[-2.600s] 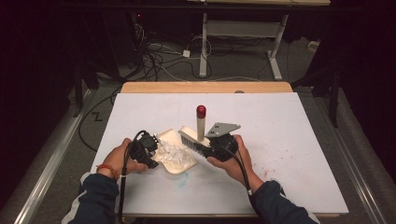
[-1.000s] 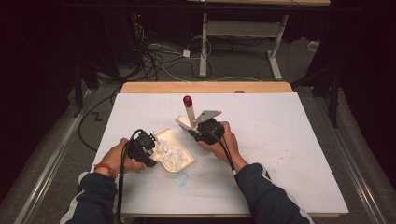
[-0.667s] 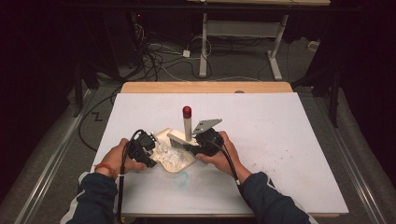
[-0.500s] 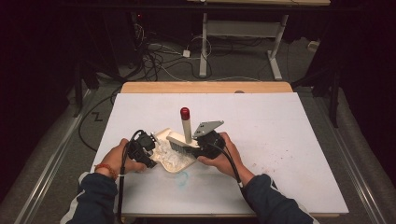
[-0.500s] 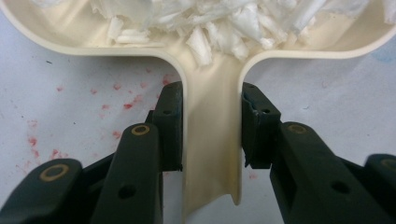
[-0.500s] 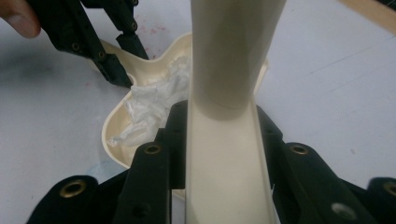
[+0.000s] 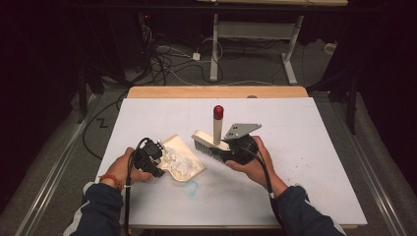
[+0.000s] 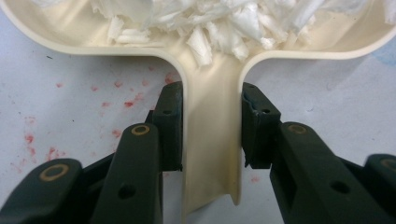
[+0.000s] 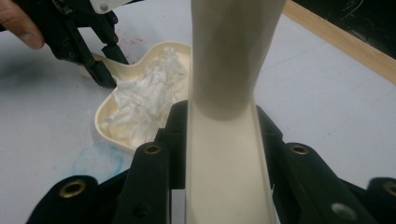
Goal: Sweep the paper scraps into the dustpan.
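Observation:
A cream dustpan (image 7: 193, 167) lies on the white table, heaped with white paper shreds (image 7: 177, 157). My left gripper (image 7: 153, 160) is shut on the dustpan's handle (image 8: 212, 140), with a pad pressing on each side of it. Shreds (image 8: 210, 23) fill the pan just beyond the jaws. My right gripper (image 7: 227, 147) is shut on a cream brush handle (image 9: 224, 116) with a red tip (image 7: 218, 110). The dark-bristled brush head (image 7: 207, 143) hovers just right of the pan's mouth. The right gripper view takes in the dustpan (image 9: 109, 128) and the left gripper (image 9: 99, 70) farther off.
A faint blue smudge (image 7: 193, 187) marks the table in front of the pan, and red specks (image 8: 116, 98) lie beside its handle. The table's wooden back edge (image 7: 216, 92) runs behind. Cables and desk legs (image 7: 214, 49) stand on the floor beyond.
The right gripper swept the brush left to the pan's mouth, then drew it back to the right and a little up. The left gripper and the dustpan stayed put.

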`<control>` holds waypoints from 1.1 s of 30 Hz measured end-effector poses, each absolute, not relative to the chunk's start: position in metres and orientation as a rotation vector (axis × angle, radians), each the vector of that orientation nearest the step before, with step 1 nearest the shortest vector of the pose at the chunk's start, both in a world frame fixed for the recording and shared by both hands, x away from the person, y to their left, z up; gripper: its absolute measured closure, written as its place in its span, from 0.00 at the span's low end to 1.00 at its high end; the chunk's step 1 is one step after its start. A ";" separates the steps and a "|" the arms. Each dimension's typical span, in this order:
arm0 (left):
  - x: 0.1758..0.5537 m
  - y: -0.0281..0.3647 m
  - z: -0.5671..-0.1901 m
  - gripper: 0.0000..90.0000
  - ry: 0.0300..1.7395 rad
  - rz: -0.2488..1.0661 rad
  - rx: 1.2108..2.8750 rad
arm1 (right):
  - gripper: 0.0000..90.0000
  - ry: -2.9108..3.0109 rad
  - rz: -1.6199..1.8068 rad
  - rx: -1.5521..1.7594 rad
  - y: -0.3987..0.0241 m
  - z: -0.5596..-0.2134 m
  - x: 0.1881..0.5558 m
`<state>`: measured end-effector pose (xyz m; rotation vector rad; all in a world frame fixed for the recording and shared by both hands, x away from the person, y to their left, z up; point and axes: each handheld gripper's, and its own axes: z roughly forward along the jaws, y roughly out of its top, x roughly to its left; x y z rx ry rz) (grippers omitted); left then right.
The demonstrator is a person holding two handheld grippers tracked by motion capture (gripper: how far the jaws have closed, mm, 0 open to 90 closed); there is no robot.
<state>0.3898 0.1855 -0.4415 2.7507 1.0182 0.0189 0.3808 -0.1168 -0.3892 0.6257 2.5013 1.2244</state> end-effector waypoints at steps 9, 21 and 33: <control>0.387 0.190 -0.441 0.70 1.092 0.063 2.700 | 0.75 2.541 1.212 0.615 -0.159 -0.378 0.365; 0.380 0.205 -0.443 0.70 1.185 0.092 2.614 | 0.75 2.588 1.198 0.672 -0.223 -0.371 0.344; 0.378 0.218 -0.444 0.70 1.286 0.127 2.531 | 0.75 2.625 1.154 0.763 -0.270 -0.377 0.327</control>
